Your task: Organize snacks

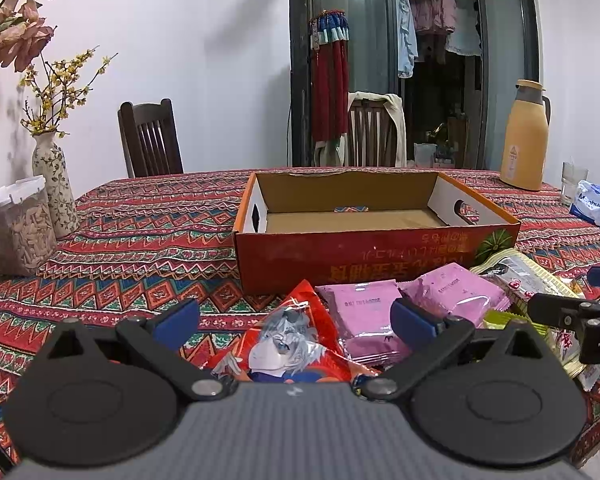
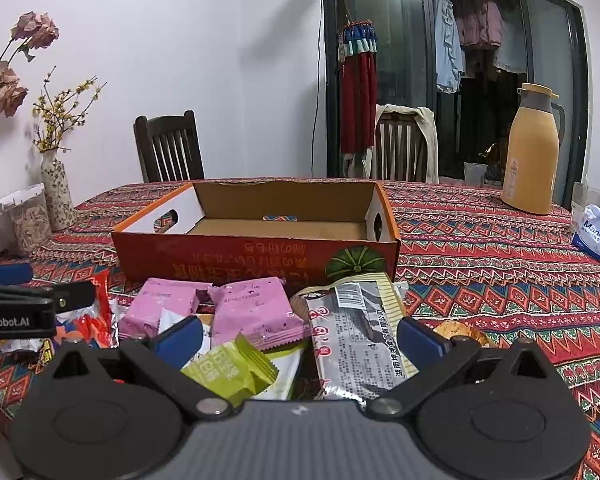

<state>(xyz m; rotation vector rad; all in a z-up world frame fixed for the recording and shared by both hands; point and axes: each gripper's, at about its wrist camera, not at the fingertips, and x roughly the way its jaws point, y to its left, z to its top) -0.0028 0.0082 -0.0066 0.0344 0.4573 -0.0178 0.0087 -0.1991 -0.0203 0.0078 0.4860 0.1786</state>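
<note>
The cardboard box [image 1: 376, 216] sat at twelve o'clock, apparently bare inside; sorting looked unstarted. Glossy, crinkled packets lay heaped before it: red bag [image 1: 288, 340], pink packets [image 2: 256, 312], grey wrapper [image 2: 356, 340], green sachet [image 2: 232, 368]. The left gripper [image 1: 296, 320] and right gripper [image 2: 300, 340] gaped wide, holding nothing.

You've got the open cardboard box [image 2: 256, 256] sitting upright on the table, red outer wall facing you, its print upside down, brown floor almost bare. Just in front of that box lies your snack pile: two pink packets [image 2: 256, 312] side by side, flat, close to the box's near wall. Right of them, a long grey-and-cream packet [image 2: 356, 344] stretches away from the box. A small green packet [image 2: 232, 372] tilts on the pile, nearer you. Far left of the box front, the red anime-print bag [image 1: 284, 344] lies crinkled.
</note>
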